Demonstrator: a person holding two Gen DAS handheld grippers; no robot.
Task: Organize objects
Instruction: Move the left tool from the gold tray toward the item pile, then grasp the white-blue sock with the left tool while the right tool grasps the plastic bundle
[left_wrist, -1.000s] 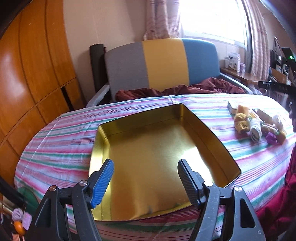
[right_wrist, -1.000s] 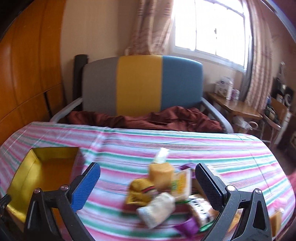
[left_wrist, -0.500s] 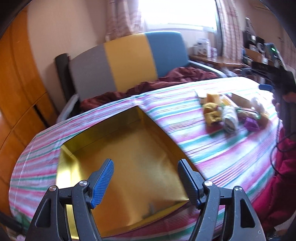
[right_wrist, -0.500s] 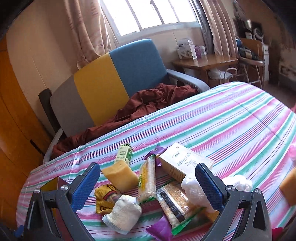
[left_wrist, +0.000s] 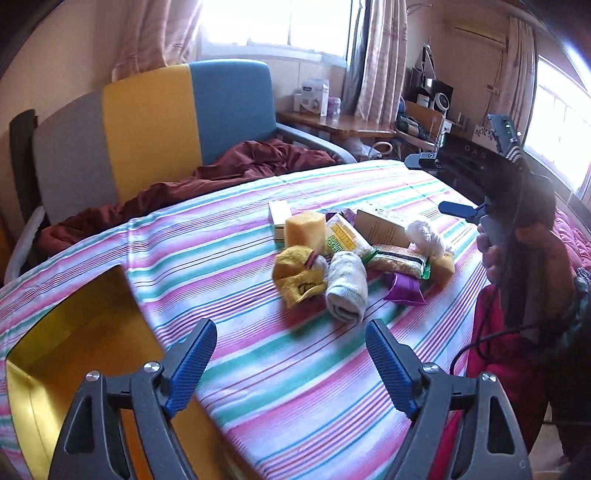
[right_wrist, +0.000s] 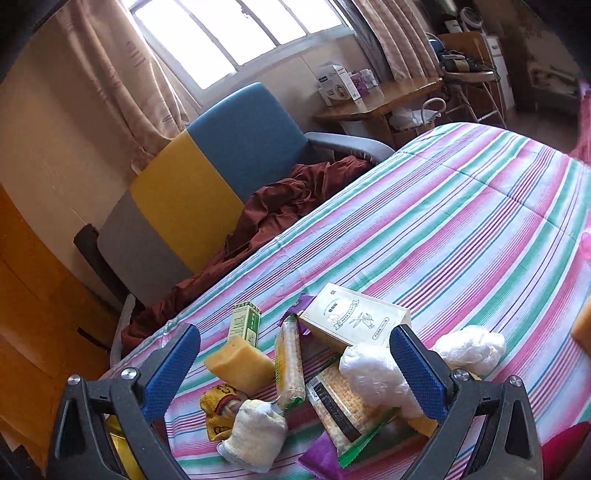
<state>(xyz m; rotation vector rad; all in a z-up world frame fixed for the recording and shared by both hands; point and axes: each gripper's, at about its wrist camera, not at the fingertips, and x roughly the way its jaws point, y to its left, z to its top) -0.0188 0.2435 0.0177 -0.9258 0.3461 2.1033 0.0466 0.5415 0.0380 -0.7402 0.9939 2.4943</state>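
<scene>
A pile of small objects lies on the striped tablecloth: a yellow sponge (right_wrist: 240, 363), a white rolled sock (right_wrist: 256, 441), a yellow cloth (left_wrist: 297, 277), snack packets (right_wrist: 290, 363), a cream box (right_wrist: 354, 314), a small green box (right_wrist: 245, 323), a clear plastic bag (right_wrist: 373, 373) and a purple wrapper (left_wrist: 404, 288). A gold tin tray (left_wrist: 66, 354) sits at the left. My left gripper (left_wrist: 291, 363) is open and empty, between tray and pile. My right gripper (right_wrist: 295, 369) is open and empty, just above the pile; it also shows in the left wrist view (left_wrist: 491, 181).
A grey, yellow and blue chair (left_wrist: 155, 122) with a dark red cloth (left_wrist: 221, 173) stands behind the table. A wooden side table (right_wrist: 376, 103) with boxes stands by the window. A wooden cabinet (right_wrist: 33, 314) is at the left.
My left gripper has swung right, from over the gold tray toward the pile. My right gripper has moved closer over the pile and tilted. Both stay open.
</scene>
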